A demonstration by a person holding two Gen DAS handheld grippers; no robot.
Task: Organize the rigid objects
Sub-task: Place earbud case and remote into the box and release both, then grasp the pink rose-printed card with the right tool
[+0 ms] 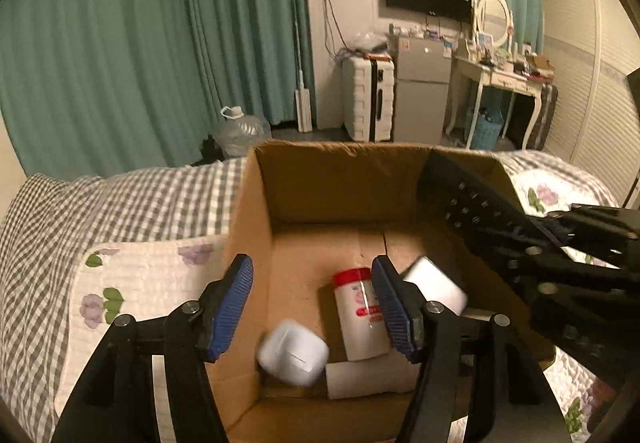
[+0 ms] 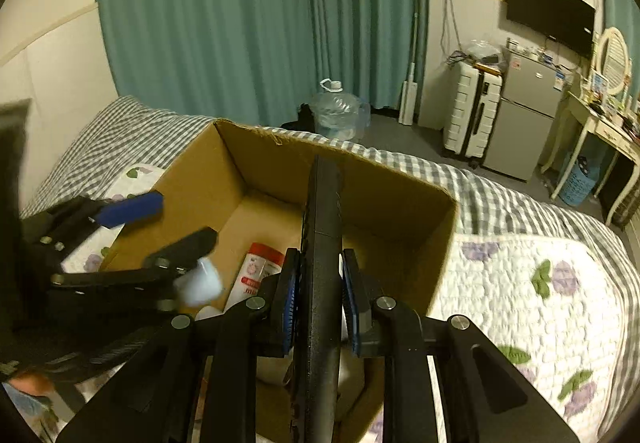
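Observation:
An open cardboard box (image 1: 256,203) stands on the bed. In it lie a white bottle with a red cap (image 1: 358,311), a white rounded case (image 1: 434,285), a white tube (image 1: 370,377) and a blurred white earbud case (image 1: 294,353) that looks mid-fall. My left gripper (image 1: 312,307) is open above the box's near left part, empty. My right gripper (image 2: 318,301) is shut on a black remote control (image 2: 324,211), held over the box; the remote also shows in the left wrist view (image 1: 472,207). The box also shows in the right wrist view (image 2: 192,179).
The bed has a grey checked sheet (image 1: 120,203) and a white floral quilt (image 2: 520,291). Beyond it stand a water jug (image 1: 240,131), a white suitcase (image 1: 368,99), a small fridge (image 1: 420,91), a dressing table (image 1: 504,79) and teal curtains (image 1: 140,43).

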